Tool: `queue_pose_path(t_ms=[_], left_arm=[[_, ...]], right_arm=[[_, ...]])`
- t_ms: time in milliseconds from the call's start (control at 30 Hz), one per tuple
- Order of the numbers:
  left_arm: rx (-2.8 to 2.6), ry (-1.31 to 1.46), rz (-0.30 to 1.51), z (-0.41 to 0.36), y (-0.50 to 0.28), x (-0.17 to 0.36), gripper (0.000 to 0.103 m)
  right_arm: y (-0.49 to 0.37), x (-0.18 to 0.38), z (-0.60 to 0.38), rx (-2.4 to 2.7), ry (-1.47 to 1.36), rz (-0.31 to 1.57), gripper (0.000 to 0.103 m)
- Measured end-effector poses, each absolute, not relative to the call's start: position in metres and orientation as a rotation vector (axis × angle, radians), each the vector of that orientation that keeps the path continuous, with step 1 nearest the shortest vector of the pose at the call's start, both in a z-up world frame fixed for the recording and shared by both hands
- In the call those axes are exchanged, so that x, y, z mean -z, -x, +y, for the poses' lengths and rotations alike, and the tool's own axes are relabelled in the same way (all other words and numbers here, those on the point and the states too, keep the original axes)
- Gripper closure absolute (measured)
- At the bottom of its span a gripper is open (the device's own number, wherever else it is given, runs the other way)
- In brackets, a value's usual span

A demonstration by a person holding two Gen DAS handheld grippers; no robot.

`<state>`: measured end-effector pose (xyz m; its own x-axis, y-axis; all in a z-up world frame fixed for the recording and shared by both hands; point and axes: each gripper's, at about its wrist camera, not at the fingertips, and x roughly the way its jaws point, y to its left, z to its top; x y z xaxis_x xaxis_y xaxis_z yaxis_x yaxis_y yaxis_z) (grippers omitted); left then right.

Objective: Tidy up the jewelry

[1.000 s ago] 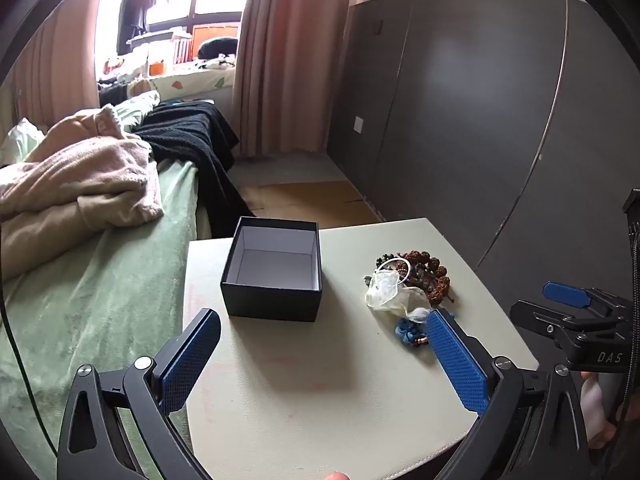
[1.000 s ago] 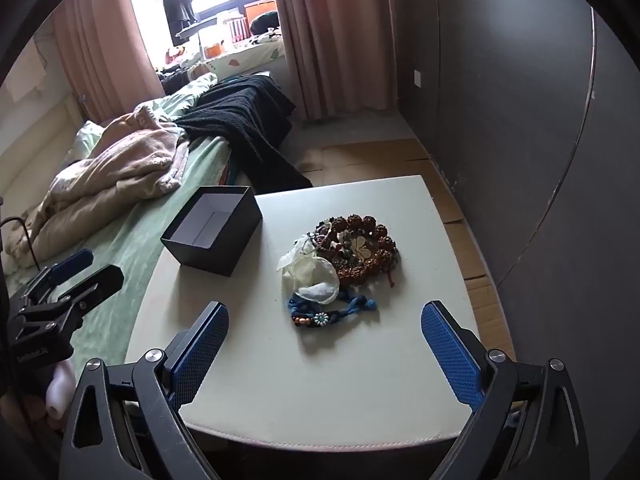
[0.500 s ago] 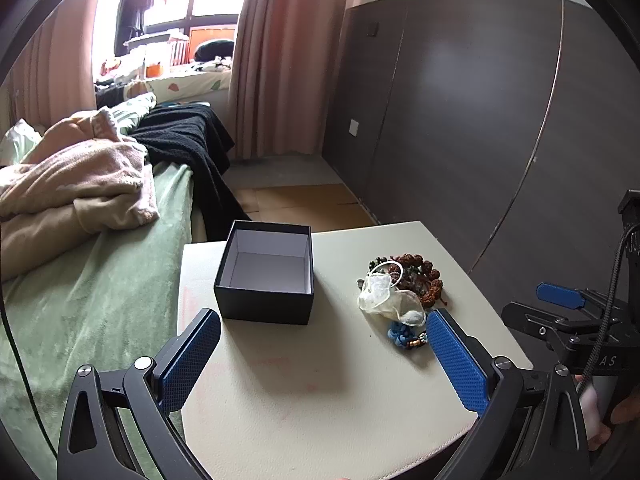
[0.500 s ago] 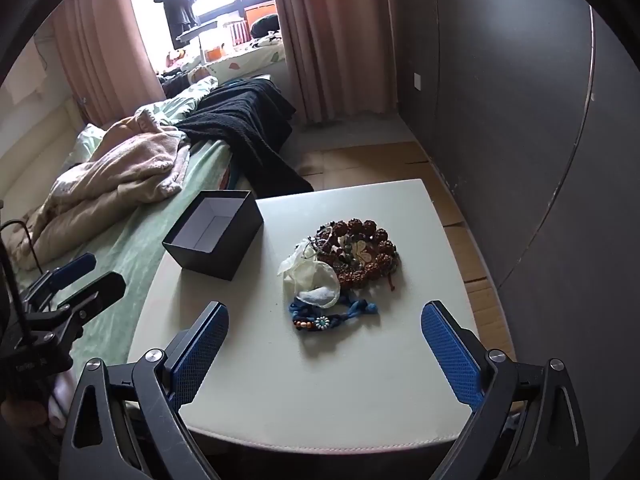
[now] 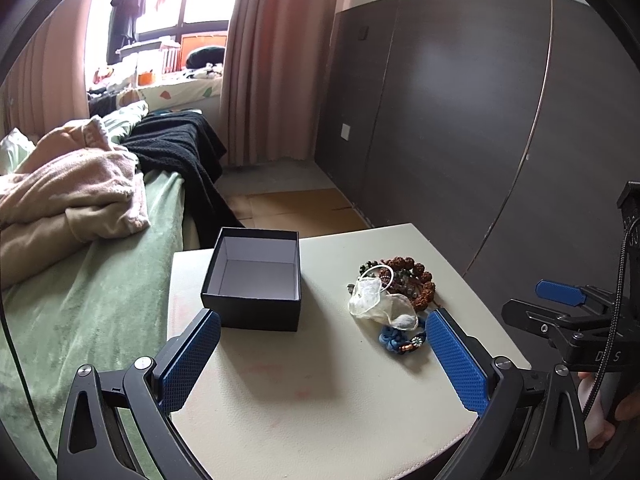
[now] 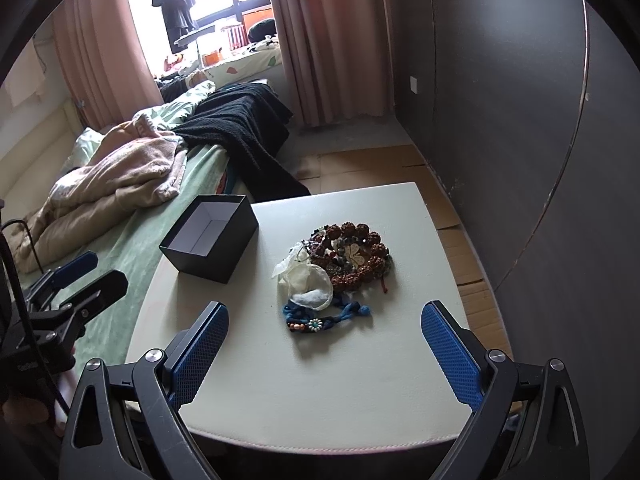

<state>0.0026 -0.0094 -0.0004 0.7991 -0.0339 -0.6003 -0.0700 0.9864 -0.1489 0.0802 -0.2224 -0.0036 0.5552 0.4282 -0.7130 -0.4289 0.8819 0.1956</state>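
Blue-padded and spread wide, your right claw grasps nothing and hangs over the near edge of the bench. The jewelry pile lies straight ahead of it, mid-bench toward the right edge, with the blue cord bracelet nearest and running crosswise. Your left claw is likewise released and empty, with the pile off to its right. The black box stands farthest, at the far left corner. Lead with the right.

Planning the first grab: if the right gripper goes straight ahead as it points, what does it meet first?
Probably the blue braided bracelet, lying nearest the open right gripper; depth is unclear.
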Motion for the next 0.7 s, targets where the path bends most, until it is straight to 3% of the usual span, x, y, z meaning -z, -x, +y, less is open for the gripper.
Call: queue_pose_path(t_ms=[700], left_arm=[[0.002, 0.169, 0.644, -0.0144, -0.0037, 0.0033, 0.001]], right_arm=[[-0.0764, -0.0020, -0.2299, -0.502, 0.006, 0.823, 0.005]])
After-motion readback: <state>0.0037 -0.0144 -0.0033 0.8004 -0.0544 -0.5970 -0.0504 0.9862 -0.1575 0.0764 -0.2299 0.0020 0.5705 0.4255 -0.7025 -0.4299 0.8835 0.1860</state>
